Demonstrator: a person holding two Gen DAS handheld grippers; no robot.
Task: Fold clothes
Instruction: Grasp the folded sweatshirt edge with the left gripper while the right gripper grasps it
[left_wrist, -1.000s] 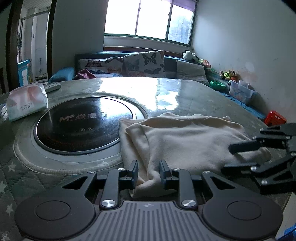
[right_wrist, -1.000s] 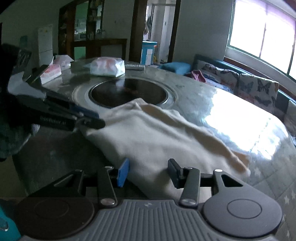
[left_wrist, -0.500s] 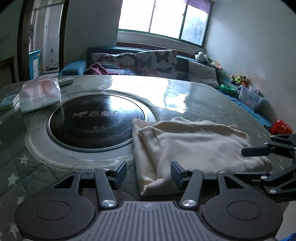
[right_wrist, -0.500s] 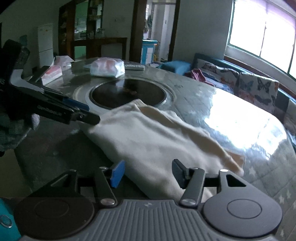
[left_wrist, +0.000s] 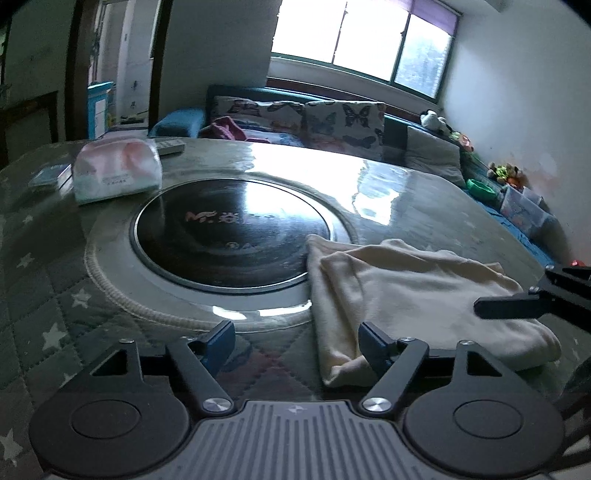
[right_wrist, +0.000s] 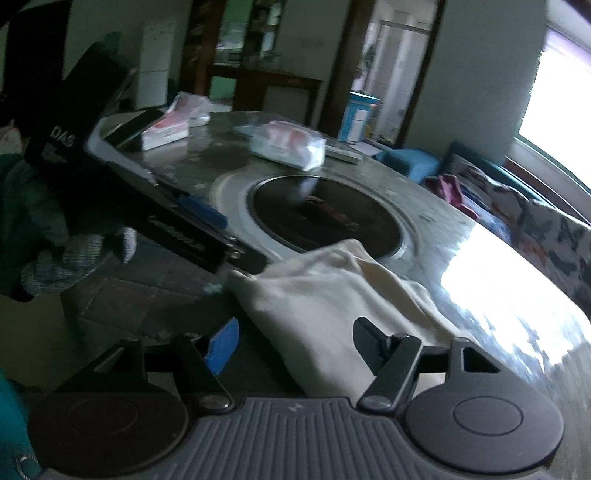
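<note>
Soft matt cream cloth (left_wrist: 413, 291) lies on the glossy table (left_wrist: 388, 184).

One second ago the left gripper (left_wrist: 297, 341) had its fingers nearly closed on the near corner of the cream folded cloth (left_wrist: 406, 291); now its jaws are spread wide and the cloth lies free on the table, only the right finger beside its edge. This gripper has also drawn back and shifted to the left. The right gripper (right_wrist: 295, 349) has opened wider too and has pulled away from the cloth, and its view is now tilted and blurred
</note>
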